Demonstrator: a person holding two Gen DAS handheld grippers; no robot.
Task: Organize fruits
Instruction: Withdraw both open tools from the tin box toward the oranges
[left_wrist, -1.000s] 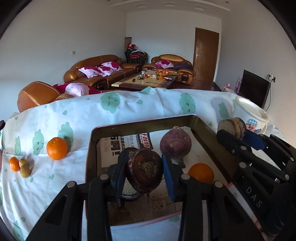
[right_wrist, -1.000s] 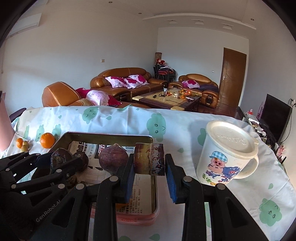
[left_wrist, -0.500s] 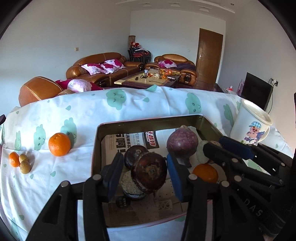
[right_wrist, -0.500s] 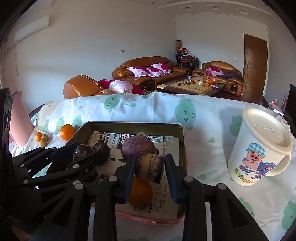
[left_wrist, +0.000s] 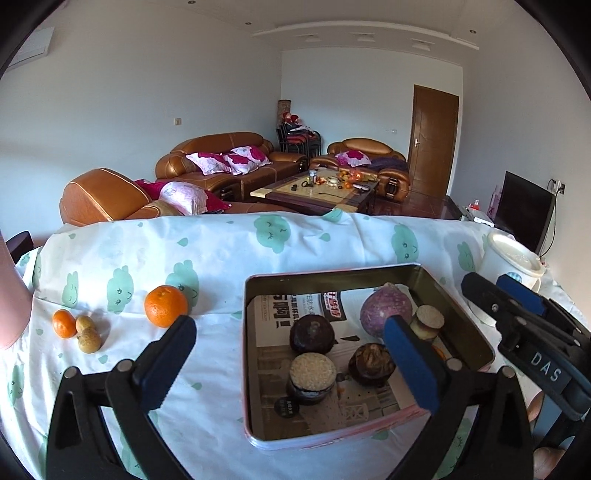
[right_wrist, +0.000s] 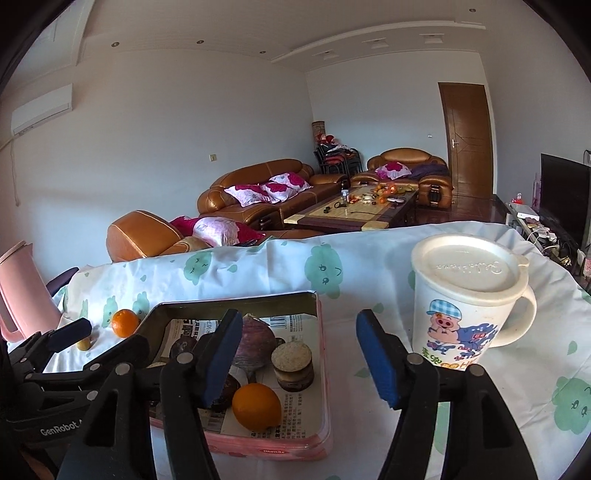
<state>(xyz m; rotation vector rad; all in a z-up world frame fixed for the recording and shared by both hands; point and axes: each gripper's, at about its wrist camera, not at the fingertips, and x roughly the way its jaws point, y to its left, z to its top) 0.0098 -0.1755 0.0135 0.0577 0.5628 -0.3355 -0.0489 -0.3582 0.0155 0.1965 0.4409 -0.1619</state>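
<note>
A newspaper-lined tin tray (left_wrist: 332, 271) holds a purple round fruit (left_wrist: 384, 310), two dark round fruits (left_wrist: 312, 334), two cut pieces with pale tops (left_wrist: 312, 371) and an orange (right_wrist: 256, 406). My left gripper (left_wrist: 288, 328) hovers over the tray's near left part. Its jaws are opening wide and the pads touch nothing. My right gripper (right_wrist: 298, 332) is over the tray's right edge with its jaws opening. A cut piece (right_wrist: 293, 363) stands free in the tray between the pads. On the cloth to the left lie an orange (left_wrist: 165, 305), a tangerine (left_wrist: 64, 324) and two small brown fruits (left_wrist: 88, 334).
A white lidded mug (right_wrist: 465, 306) with a cartoon pig stands right of the tray. A pink jug (right_wrist: 22, 291) stands at the table's far left. The table carries a white cloth with green prints. Sofas and a coffee table lie beyond its far edge.
The left gripper let go of the dark round fruit, which now lies in the tray, and opened wide. The right gripper released the cut piece into the tray and opened.
</note>
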